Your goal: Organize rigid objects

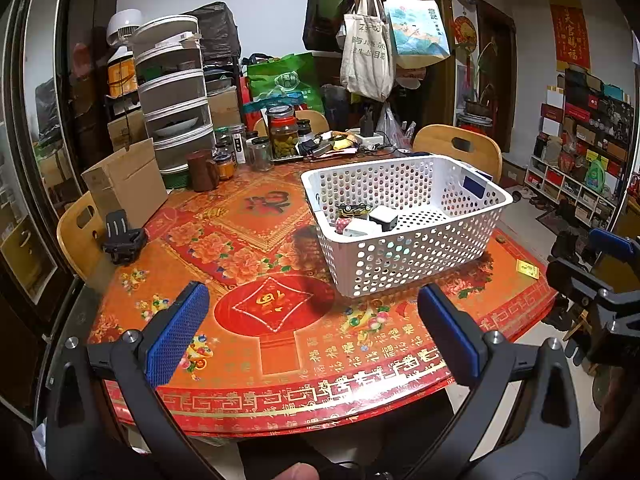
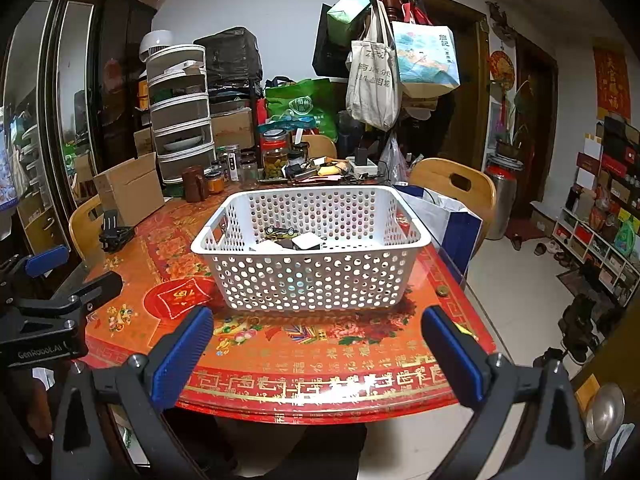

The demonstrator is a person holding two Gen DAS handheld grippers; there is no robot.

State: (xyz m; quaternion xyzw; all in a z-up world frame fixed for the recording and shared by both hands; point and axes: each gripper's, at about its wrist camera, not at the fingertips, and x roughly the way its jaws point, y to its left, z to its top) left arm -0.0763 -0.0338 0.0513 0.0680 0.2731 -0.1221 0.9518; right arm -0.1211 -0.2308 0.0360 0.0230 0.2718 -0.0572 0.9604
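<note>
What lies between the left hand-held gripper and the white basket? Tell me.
Only bare patterned tablecloth: the left wrist view shows nothing on it between the open left hand-held gripper and the white basket.

1 white basket (image 2: 320, 276), 2 wooden chairs (image 2: 456, 184), 1 cardboard box (image 2: 132, 192)

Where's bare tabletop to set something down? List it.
Free: the near strip between the table edge and the white basket, and the stretch left of the basket toward the black clamp and cardboard box. Crowded: the far side, packed with jars and clutter.
</note>
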